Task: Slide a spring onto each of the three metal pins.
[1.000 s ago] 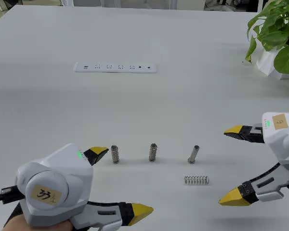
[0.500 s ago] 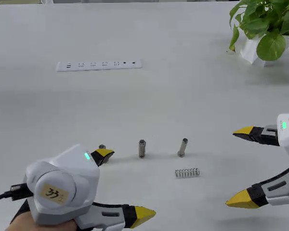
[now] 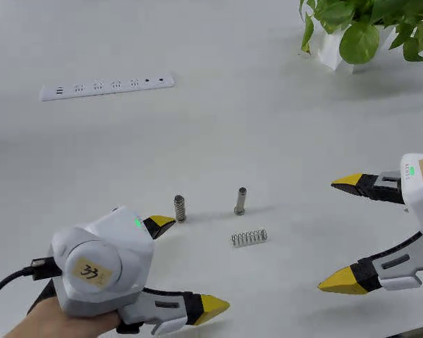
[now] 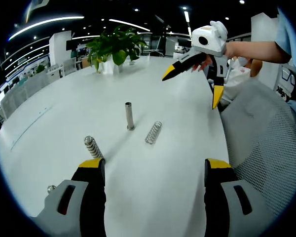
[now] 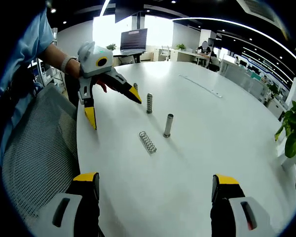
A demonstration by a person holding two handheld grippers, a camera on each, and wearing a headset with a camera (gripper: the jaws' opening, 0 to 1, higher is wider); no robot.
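Bare table (image 3: pixel 268 127) rings the spring (image 3: pixel 249 238) (pin (image 3: pixel 240 201) stands near).

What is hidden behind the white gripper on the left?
In the head view the left gripper covers that spot. The right gripper view shows a pin top just beyond that gripper's jaws. Its lower part is covered, so whether anything sits on it cannot be told.

I face a white worktop (image 3: pixel 268 105) in an open office; ceiling light strips (image 4: pixel 44 22) glow overhead, a potted plant (image 3: pixel 359 28) at the far edge.
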